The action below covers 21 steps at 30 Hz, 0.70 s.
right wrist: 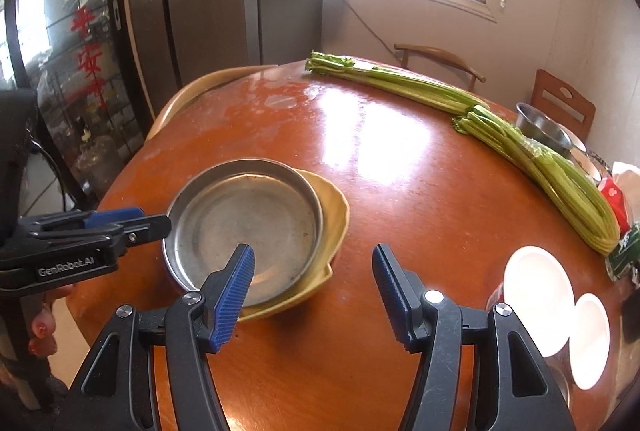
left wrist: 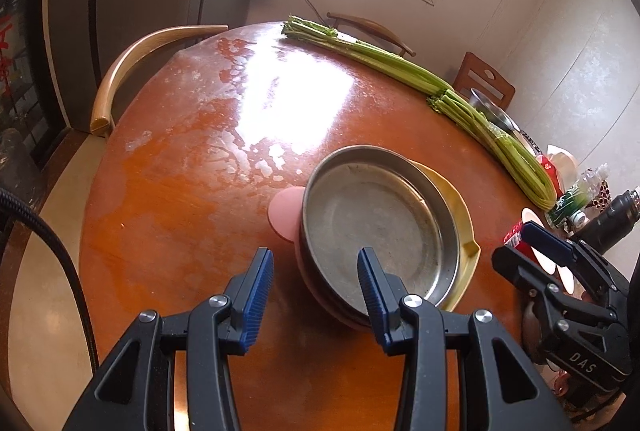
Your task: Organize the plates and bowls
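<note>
Round wooden table (left wrist: 168, 199), glossy reddish top with pale worn patches and window glare; chairs around the far edge, tall grey cabinet at the far left.

Stack sits near the near edge of the table: metal pan (left wrist: 376, 223) on top, yellow dish (left wrist: 466, 227) under it and showing on the right side, pink plate (left wrist: 285, 211) peeking out at the left, more rims beneath that I cannot separate. Two white plates (right wrist: 538, 287) lie well apart to the right, near the near edge. Steel bowl (right wrist: 542, 131) stands at the far right behind long celery bunches (right wrist: 420, 87).

Left gripper (left wrist: 316, 271): jaws apart, nothing clamped. Its right finger hangs over the pan's near rim, its left finger outside the stack; whether either pad touches the rim cannot be told. Right gripper (right wrist: 314, 271): jaws apart and empty, over bare table between the stack and the white plates.

Handling, as judged: pan is thin, stiff metal, likely light, smooth and slippery, so pinch the upright rim wall, one pad inside and one outside. White plates look ceramic, breakable, low-edged; take them by the rim and set down softly. Stack may shift if the pan is nudged sideways.
</note>
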Motion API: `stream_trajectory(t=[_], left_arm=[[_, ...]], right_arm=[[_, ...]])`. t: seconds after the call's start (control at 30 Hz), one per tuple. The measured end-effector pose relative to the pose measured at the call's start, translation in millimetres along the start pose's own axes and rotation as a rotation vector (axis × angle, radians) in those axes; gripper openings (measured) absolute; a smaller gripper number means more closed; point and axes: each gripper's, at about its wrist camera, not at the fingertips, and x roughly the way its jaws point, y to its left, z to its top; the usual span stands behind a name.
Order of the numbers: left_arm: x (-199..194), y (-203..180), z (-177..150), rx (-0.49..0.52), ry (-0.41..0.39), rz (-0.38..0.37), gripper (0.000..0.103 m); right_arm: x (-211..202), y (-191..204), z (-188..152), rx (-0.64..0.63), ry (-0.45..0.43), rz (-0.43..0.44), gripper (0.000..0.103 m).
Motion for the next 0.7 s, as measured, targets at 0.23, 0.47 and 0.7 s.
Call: stream_trajectory(t=[0.23,0.47,0.7], left_arm=[[22,-4,1,-0.022,0.045,-0.026,0.044],[38,-10,9,0.002,0.059,-0.017,0.045],[48,-16,16,0.029,0.059,-0.012,0.045]], right_arm=[[14,-16,-3,0.069,0.054,0.017,0.063],[33,-17,-1,0.106,0.082,0.036,0.063],[50,-17,-4,0.119,0.120,0.028,0.063]])
